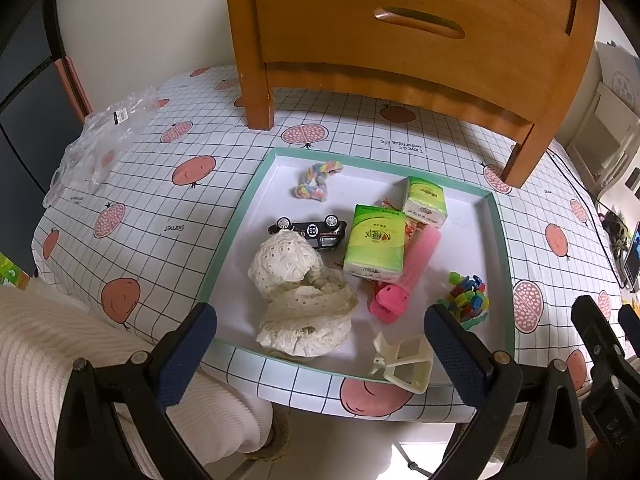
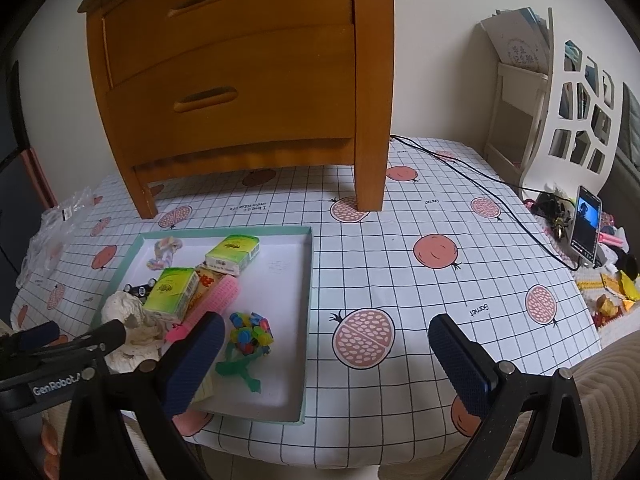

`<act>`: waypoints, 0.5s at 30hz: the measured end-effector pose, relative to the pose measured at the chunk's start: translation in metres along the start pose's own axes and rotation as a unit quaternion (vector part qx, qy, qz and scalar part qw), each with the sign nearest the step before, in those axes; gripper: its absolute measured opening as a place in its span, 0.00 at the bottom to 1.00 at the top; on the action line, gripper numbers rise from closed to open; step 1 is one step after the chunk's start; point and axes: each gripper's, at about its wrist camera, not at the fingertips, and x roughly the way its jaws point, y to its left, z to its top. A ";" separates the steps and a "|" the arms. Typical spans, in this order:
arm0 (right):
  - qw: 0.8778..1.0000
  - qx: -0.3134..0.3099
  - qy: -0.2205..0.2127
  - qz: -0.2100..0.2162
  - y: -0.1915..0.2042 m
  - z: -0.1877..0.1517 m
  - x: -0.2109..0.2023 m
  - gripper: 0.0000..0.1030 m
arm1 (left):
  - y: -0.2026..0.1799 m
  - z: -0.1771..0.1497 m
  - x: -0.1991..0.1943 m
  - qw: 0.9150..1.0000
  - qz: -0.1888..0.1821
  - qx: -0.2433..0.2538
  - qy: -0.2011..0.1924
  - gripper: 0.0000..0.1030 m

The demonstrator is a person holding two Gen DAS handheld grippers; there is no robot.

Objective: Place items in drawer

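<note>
A wooden cabinet (image 1: 400, 40) with two shut drawers (image 2: 224, 108) stands at the back of the table. In front of it lies a green-rimmed white tray (image 1: 236, 216) holding a cream lace cloth (image 1: 300, 296), a black toy car (image 1: 312, 230), two green tissue packs (image 1: 376, 244), a pink comb (image 1: 404, 280), a rainbow hair tie (image 1: 318, 182), a colourful bead toy (image 1: 468, 296) and a white hair clip (image 1: 404, 360). My left gripper (image 1: 320, 352) hovers open over the tray's near edge. My right gripper (image 2: 324, 360) is open, above the tablecloth right of the tray (image 2: 308, 300).
A crumpled clear plastic bag (image 1: 104, 136) lies at the table's left edge. A black cable (image 2: 480, 176) runs across the right side to a phone (image 2: 586, 224) amid clutter. A white shelf (image 2: 520, 120) stands at the far right. A ribbed white sleeve (image 1: 48, 360) shows lower left.
</note>
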 end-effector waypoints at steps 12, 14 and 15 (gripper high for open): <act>0.999 0.003 -0.042 0.014 -0.013 0.080 -0.004 1.00 | 0.016 0.081 -0.012 0.997 -0.057 -0.033 -0.033 1.00; 0.999 -0.008 -0.047 0.025 -0.012 0.097 -0.001 1.00 | 0.019 0.097 -0.015 0.996 -0.068 -0.035 -0.051 1.00; 0.998 -0.013 -0.052 0.027 -0.011 0.106 0.002 1.00 | 0.022 0.109 -0.017 0.994 -0.081 -0.034 -0.072 1.00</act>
